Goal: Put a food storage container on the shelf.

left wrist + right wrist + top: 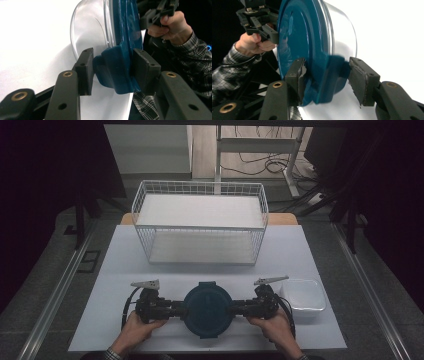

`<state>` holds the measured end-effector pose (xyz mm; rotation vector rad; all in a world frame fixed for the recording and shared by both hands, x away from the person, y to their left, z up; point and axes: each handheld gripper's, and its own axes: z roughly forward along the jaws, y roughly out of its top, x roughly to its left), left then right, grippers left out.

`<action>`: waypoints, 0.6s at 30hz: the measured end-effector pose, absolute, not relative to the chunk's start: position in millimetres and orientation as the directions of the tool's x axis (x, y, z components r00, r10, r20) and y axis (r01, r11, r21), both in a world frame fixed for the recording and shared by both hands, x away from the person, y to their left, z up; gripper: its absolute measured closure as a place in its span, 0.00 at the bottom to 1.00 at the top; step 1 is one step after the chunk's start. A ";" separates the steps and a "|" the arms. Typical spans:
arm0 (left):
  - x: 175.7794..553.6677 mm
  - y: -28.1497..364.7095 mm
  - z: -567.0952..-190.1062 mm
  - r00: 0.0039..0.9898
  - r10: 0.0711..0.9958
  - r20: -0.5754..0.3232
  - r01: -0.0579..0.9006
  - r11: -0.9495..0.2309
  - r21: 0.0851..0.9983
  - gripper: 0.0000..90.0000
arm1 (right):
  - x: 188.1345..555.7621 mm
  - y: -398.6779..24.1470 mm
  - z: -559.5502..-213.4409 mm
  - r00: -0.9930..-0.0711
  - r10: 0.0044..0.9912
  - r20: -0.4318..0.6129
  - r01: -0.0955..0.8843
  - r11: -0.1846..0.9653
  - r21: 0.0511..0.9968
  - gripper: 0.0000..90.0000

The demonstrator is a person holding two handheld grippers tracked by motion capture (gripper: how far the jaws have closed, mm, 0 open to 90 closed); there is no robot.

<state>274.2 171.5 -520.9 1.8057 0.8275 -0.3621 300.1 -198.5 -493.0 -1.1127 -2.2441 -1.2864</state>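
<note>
A round clear container with a dark blue lid point(207, 307) sits on the white table near the front edge. My left gripper point(177, 309) comes at it level from the left, my right gripper point(237, 307) from the right. In the left gripper view my left gripper point(115, 71) has both pads against a blue latch tab point(112, 72) on the lid's rim. In the right gripper view my right gripper point(325, 77) stands around the opposite latch tab point(329, 77), which is blurred. One pad presses the lid and the other sits at the tab's edge.
A white wire basket point(200, 184) stands at the back middle of the table. A small white rectangular tub point(302, 295) sits just right of my right gripper. The table's white sheet point(120, 285) has free room to the left and between basket and container.
</note>
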 end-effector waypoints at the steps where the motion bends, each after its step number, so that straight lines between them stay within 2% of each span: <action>1: 274.2 171.5 -520.9 0.713 0.364 -0.599 0.687 -0.193 0.701 0.60 | 300.1 -198.5 -493.0 -0.643 0.467 0.607 0.759 0.289 0.583 0.55; 3: 274.9 172.8 -522.5 0.708 0.359 -0.608 0.693 -0.188 0.696 0.60 | 297.6 -200.3 -494.9 -0.632 0.473 0.614 0.767 0.271 0.582 0.61; 6: 273.0 173.3 -524.1 0.683 0.373 -0.628 0.713 -0.157 0.683 0.60 | 296.3 -200.9 -495.8 -0.615 0.484 0.622 0.778 0.244 0.579 0.61; 10: 264.9 177.0 -531.2 0.583 0.398 -0.708 0.784 -0.048 0.619 0.61 | 292.8 -198.0 -493.8 -0.598 0.500 0.626 0.787 0.222 0.575 0.61; 13: 256.8 177.3 -531.6 0.547 0.427 -0.720 0.798 -0.006 0.603 0.62 | 287.8 -193.8 -489.3 -0.611 0.516 0.601 0.773 0.227 0.592 0.62; 18: 254.2 173.1 -529.2 0.517 0.443 -0.733 0.805 0.038 0.591 0.62 | 283.7 -193.5 -490.4 -0.563 0.545 0.621 0.801 0.176 0.573 0.62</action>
